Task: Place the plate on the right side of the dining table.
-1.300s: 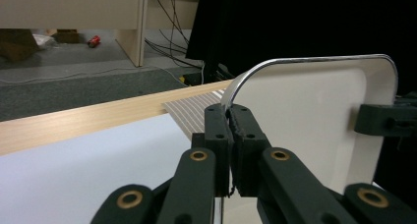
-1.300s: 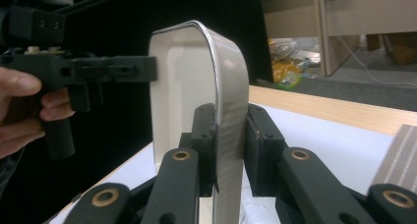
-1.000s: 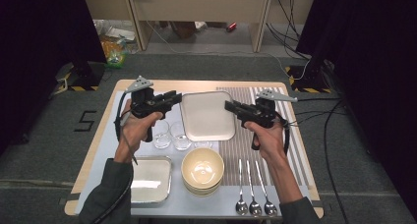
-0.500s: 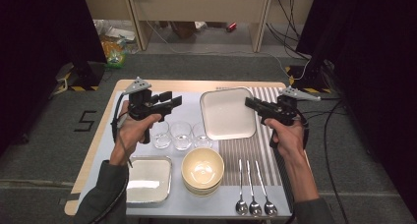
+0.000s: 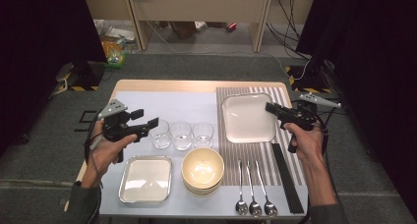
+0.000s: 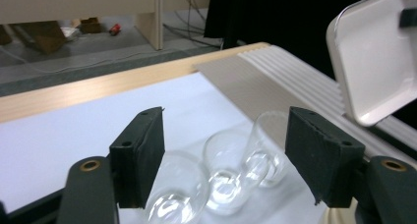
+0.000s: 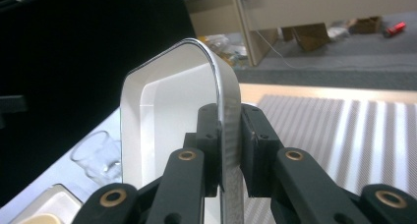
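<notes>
Plate: rim pinched in right gripper, being set on striped mat. Left gripper: jaws just opening, empty, nearing first glass; next, straddle it squarely.

Recording lab / staged test setup, not a real kitchen.

Black curtains hung both sides, grey carpet floor, loose cables to wall sockets at back, yellow-black hazard tape on stand feet, clutter w/ boxes under a pale bench behind. Small wooden desk laid out like a demo: white sheet, striped mat, dishes, 3 glasses, spoons in neat rows. Hand-held tongs w/ cams & trailing cables, i.e. data-capture rig.
</notes>
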{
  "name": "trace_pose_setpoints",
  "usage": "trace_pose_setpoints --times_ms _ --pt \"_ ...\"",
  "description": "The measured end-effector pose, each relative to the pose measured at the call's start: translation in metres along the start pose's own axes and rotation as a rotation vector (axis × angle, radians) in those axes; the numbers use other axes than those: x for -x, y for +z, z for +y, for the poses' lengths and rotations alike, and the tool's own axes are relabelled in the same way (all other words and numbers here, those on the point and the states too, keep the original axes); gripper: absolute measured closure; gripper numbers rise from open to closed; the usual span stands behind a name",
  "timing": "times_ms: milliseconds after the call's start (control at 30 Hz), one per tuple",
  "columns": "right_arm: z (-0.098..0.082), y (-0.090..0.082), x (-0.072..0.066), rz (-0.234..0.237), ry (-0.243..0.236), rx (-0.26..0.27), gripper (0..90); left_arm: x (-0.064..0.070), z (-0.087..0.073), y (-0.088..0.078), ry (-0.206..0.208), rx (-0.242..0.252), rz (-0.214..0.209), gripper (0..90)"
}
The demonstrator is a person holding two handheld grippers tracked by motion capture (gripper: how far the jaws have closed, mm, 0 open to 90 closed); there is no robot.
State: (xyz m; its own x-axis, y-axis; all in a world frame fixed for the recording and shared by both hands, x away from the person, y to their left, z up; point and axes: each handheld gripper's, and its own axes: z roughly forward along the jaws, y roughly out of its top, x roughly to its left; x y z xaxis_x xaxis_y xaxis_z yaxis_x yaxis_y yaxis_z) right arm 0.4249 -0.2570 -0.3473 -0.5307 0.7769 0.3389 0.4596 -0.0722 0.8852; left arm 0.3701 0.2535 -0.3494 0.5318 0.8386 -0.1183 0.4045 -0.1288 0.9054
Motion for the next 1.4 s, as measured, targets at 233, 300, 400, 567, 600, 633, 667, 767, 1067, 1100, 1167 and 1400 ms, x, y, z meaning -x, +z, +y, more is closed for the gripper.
trace_pose_setpoints --times_ms 233,300,400,567,600,633,667,767,1067,1100,1167,1400 --pt "-0.014 0.003 0.014 -0.028 0.024 -0.044 80.2 -0.017 -0.027 -0.017 -0.017 -0.018 0.035 29.3" --pt "-0.017 0.006 0.016 -0.029 0.035 -0.053 80.1 -0.024 -0.036 -0.019 -0.033 -0.026 0.044 29.1" --pt "-0.023 0.011 0.019 -0.027 0.048 -0.067 80.2 -0.031 -0.048 -0.020 -0.049 -0.041 0.058 28.6" --pt "-0.030 0.020 0.024 -0.028 0.068 -0.092 80.2 -0.040 -0.066 -0.022 -0.053 -0.064 0.081 28.1" --pt "-0.032 0.021 0.026 -0.029 0.065 -0.097 80.1 -0.043 -0.070 -0.023 -0.056 -0.068 0.090 27.9" --pt "-0.033 0.023 0.026 -0.032 0.070 -0.105 80.2 -0.046 -0.074 -0.024 -0.062 -0.071 0.097 27.9" --pt "-0.034 0.024 0.027 -0.037 0.074 -0.114 80.1 -0.049 -0.079 -0.025 -0.070 -0.075 0.104 27.9" --pt "-0.038 0.028 0.030 -0.038 0.079 -0.122 80.2 -0.058 -0.095 -0.027 -0.089 -0.093 0.127 28.6" --pt "-0.050 0.039 0.041 -0.060 0.096 -0.160 80.2 -0.079 -0.138 -0.038 -0.156 -0.135 0.159 29.4" --pt "-0.051 0.040 0.042 -0.061 0.102 -0.163 80.1 -0.080 -0.143 -0.038 -0.162 -0.140 0.161 29.4" --pt "-0.052 0.041 0.044 -0.064 0.110 -0.168 80.2 -0.082 -0.151 -0.040 -0.164 -0.161 0.164 29.6" --pt "-0.058 0.045 0.049 -0.066 0.122 -0.182 80.2 -0.082 -0.172 -0.040 -0.171 -0.213 0.170 29.6"
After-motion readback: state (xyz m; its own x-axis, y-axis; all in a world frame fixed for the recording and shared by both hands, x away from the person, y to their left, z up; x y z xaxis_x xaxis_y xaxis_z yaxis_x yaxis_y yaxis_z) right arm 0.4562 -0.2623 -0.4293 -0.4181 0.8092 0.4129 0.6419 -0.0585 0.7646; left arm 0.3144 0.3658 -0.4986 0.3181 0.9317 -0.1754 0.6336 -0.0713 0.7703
